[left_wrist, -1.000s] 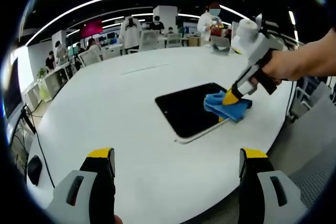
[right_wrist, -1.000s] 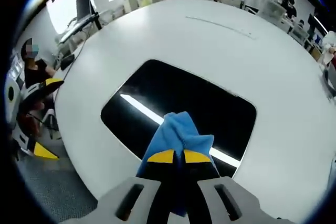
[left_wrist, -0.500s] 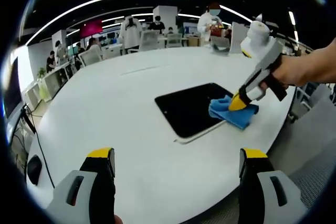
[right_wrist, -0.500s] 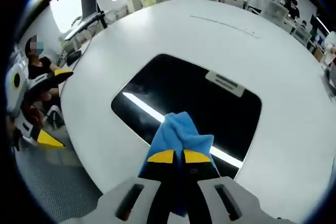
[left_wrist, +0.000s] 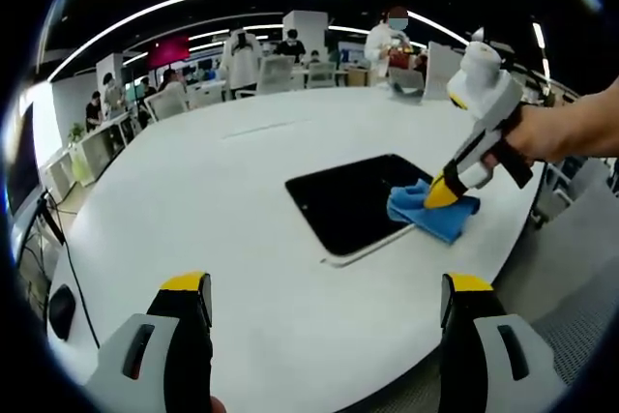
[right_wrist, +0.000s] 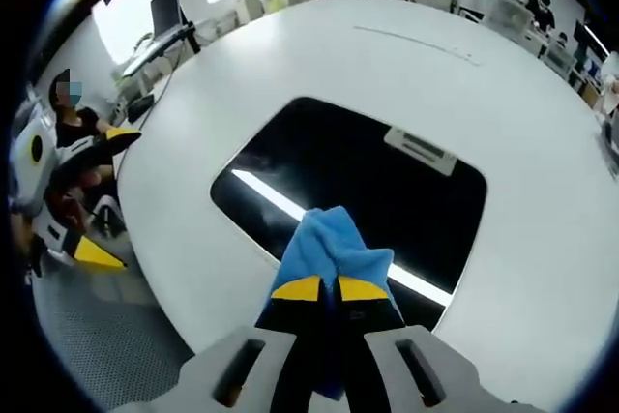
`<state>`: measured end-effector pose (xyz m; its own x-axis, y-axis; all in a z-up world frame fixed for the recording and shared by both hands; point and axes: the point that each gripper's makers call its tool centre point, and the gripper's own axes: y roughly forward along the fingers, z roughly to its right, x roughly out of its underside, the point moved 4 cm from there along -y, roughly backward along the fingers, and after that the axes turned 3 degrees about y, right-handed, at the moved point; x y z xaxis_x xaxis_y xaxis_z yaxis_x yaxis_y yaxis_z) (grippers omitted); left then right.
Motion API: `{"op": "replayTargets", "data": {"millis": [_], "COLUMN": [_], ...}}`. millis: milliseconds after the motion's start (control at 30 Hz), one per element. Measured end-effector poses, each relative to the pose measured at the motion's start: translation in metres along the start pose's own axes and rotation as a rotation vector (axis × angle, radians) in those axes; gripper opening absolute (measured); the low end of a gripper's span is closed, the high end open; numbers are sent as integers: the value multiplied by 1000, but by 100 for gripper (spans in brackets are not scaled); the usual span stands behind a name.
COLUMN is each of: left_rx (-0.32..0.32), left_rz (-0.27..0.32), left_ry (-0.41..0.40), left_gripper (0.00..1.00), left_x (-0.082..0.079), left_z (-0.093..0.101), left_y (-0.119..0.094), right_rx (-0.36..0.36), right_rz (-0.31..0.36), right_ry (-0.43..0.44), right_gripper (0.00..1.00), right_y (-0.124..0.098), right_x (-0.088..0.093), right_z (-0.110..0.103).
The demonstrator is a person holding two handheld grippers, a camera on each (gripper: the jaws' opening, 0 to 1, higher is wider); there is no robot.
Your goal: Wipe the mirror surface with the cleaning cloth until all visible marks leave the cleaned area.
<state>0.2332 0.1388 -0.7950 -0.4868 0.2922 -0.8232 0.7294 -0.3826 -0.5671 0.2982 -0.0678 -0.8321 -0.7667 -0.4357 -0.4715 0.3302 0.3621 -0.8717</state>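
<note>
The left gripper (left_wrist: 319,311) is held back from the mirror (left_wrist: 350,199) with its fingers spread and nothing between them — kept clear of the wiping, it seems. The cleaning cloth (right_wrist: 329,247) is clamped in the right gripper (right_wrist: 323,289) and pressed on the mirror's near edge, where it meets the white tabletop (left_wrist: 222,200), so strokes can be run across the dark glass.

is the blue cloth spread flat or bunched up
Bunched up. The cloth is pinched between the shut jaws of the right hand-held gripper, folds rising ahead of them, resting at the mirror edge.
</note>
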Motion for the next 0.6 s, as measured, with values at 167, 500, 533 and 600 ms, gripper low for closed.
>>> {"op": "replayTargets", "data": {"millis": [167,500,533,600], "left_rx": [-1,-6,-7,-8], "left_rz": [0,3,4,6], "left_ry": [-2,-5,-8,-11], "left_gripper": [99,99,99,99], "left_x": [0,0,0,0], "left_z": [0,-1,-2,-2], "left_y": [0,0,0,0], "right_rx": [-22,-39,-42,-44], "right_rz": [-10,-21,-21,-23], "right_ry": [24,39,42,51], "right_gripper": [0,0,0,0], "right_y": [0,0,-1,-1], "right_x": [-1,-2,-2,-2], "right_z": [2,3,4,6]}}
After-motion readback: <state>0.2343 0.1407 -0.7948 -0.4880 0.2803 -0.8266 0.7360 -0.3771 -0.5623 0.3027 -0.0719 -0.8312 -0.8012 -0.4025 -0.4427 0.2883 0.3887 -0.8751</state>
